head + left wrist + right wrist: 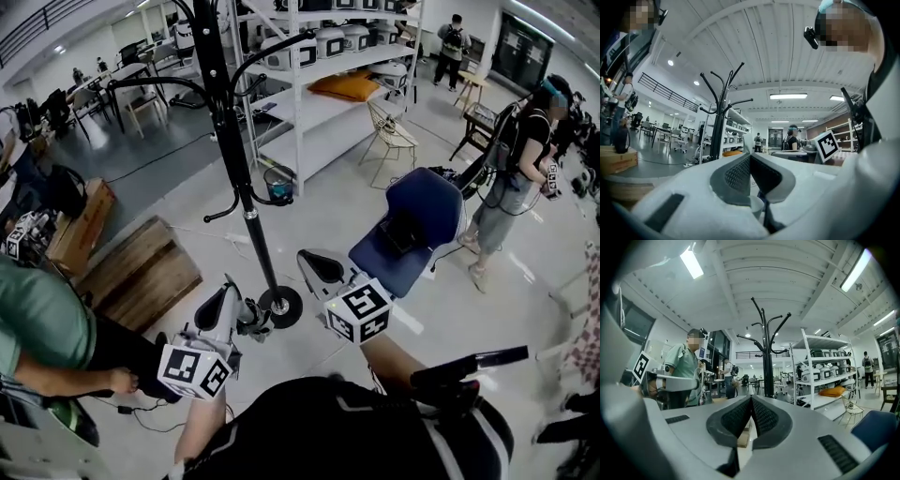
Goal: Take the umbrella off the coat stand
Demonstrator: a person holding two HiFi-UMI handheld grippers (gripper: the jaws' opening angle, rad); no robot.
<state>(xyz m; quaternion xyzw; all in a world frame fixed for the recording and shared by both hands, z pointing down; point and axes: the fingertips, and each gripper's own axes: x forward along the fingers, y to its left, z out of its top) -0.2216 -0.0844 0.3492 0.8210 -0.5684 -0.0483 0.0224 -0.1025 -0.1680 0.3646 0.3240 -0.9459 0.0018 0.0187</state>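
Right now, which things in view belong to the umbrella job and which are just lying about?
Job:
- coat stand, no umbrella visible on it
- left gripper, shut, empty
- right gripper, shut, empty

Lying about:
- blue chair
- white shelving
- wooden pallet

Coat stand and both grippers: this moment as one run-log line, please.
left gripper: shut, empty | right gripper: shut, empty | coat stand: upright, ahead of both | umbrella: none seen on its hooks

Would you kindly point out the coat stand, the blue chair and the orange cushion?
coat stand (pixel 236 141), head view, its black pole
blue chair (pixel 427 206), head view, its blue padding
orange cushion (pixel 347 86), head view, its top face
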